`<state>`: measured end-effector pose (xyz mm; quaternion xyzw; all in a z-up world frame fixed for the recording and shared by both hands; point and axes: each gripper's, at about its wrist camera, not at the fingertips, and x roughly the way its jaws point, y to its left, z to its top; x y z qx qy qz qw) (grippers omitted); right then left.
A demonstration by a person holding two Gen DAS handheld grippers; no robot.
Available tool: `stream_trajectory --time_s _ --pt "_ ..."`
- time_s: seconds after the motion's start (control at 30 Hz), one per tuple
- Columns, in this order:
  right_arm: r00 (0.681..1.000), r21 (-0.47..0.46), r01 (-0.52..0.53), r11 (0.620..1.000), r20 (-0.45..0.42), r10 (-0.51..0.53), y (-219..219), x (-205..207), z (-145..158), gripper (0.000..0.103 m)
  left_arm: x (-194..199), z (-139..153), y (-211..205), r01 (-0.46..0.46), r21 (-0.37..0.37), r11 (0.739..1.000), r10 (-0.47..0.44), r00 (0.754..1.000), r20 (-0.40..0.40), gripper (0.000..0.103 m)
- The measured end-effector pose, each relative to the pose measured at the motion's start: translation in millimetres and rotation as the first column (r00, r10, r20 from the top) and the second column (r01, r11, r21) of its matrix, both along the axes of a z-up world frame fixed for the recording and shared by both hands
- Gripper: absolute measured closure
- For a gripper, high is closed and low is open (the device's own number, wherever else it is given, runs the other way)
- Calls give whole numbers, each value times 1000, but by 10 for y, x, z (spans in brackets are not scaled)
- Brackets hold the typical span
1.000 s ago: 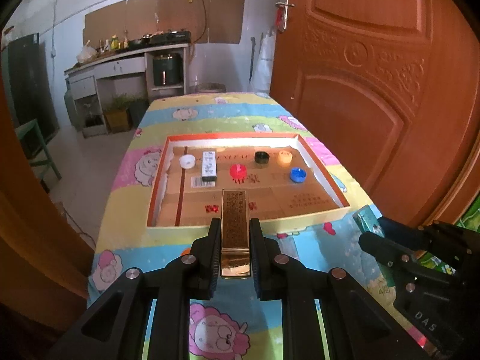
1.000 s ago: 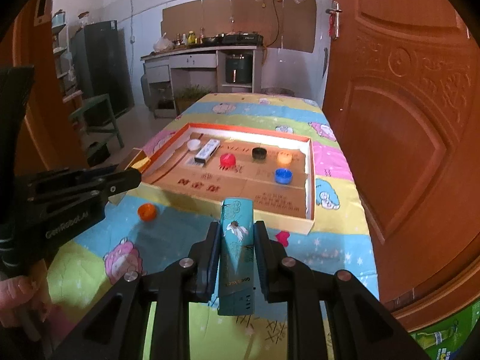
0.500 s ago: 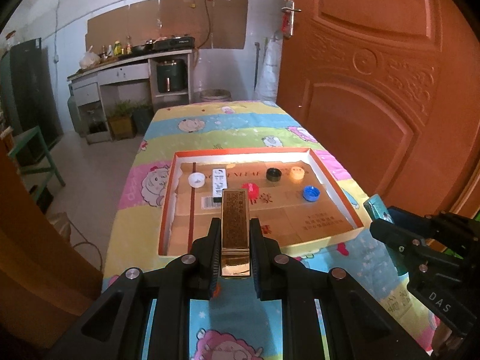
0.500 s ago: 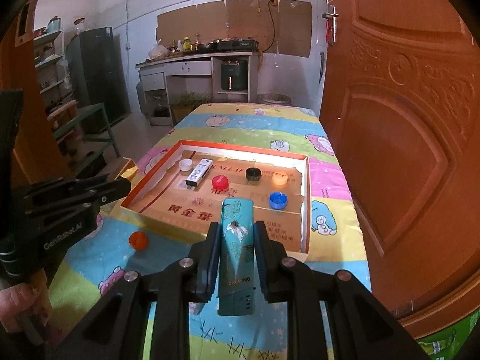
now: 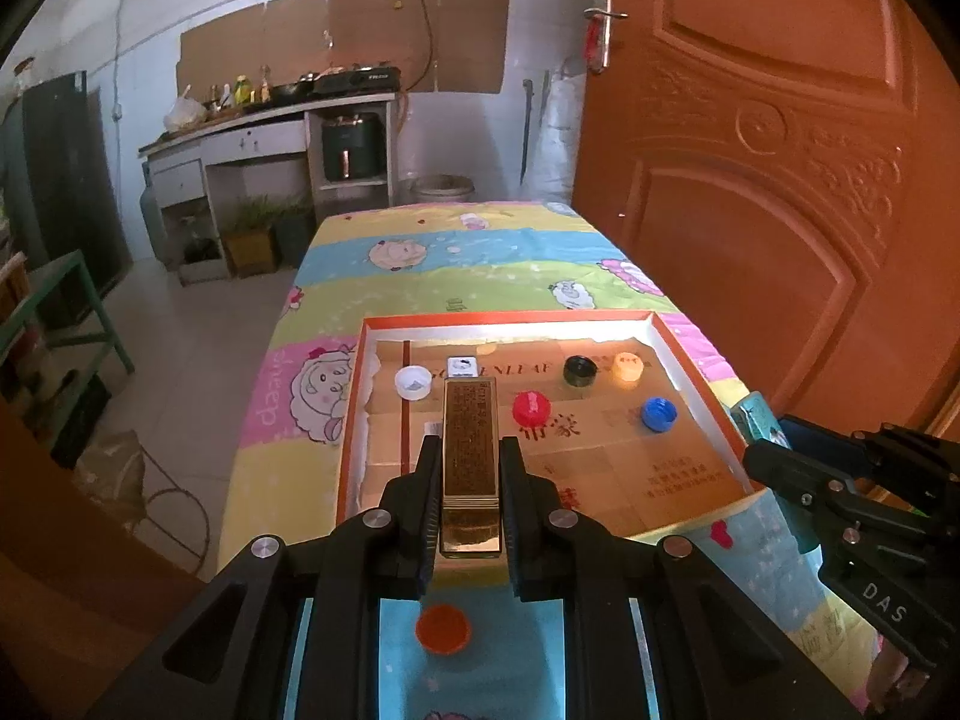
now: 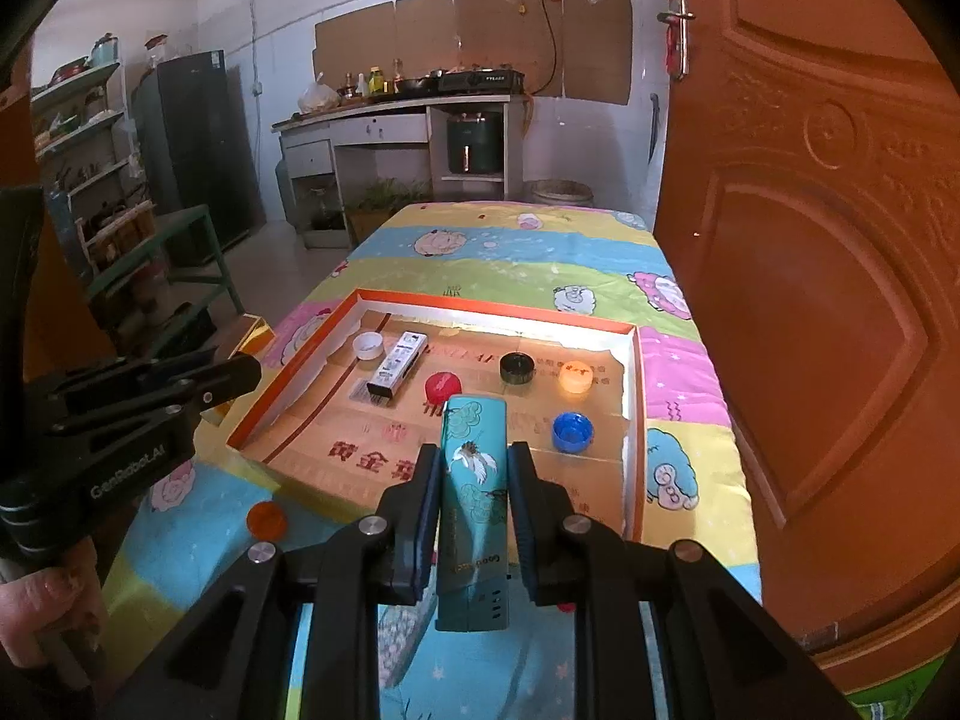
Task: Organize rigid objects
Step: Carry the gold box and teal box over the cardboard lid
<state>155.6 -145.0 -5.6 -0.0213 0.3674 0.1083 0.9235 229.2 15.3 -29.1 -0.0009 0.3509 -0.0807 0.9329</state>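
My left gripper [image 5: 470, 447] is shut on a long gold box [image 5: 470, 468], whose tip reaches over the orange-rimmed cardboard tray [image 5: 504, 319]. My right gripper [image 6: 472, 450] is shut on a teal box [image 6: 474, 498] that also points over the tray [image 6: 492, 306]. In the tray lie a white cap [image 5: 413, 381], a small white-and-black box [image 6: 396, 363], a red cap [image 5: 531, 408], a black cap [image 5: 579, 370], a pale orange cap [image 5: 628, 366] and a blue cap [image 5: 659, 414]. An orange cap [image 5: 443, 628] lies on the cloth in front of the tray.
The tray sits on a table under a cartoon-sheep cloth [image 5: 432, 276]. A brown door [image 5: 780, 210] runs close along the table's right side. The left edge drops to a tiled floor [image 5: 198, 324]. A hand [image 6: 36, 606] holds the left gripper's handle.
Both grippers have moved forward with their boxes, from the tray's near edge to over its floor. The orange cap has come into view under the left gripper.
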Motion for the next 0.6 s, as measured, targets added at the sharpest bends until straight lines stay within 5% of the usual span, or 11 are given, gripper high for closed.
stream_trajectory --time_s 0.6 --pt "999 23 -3 1000 -51 4 23 790 -153 80 663 -262 174 -56 -37 998 53 994 -97 85"
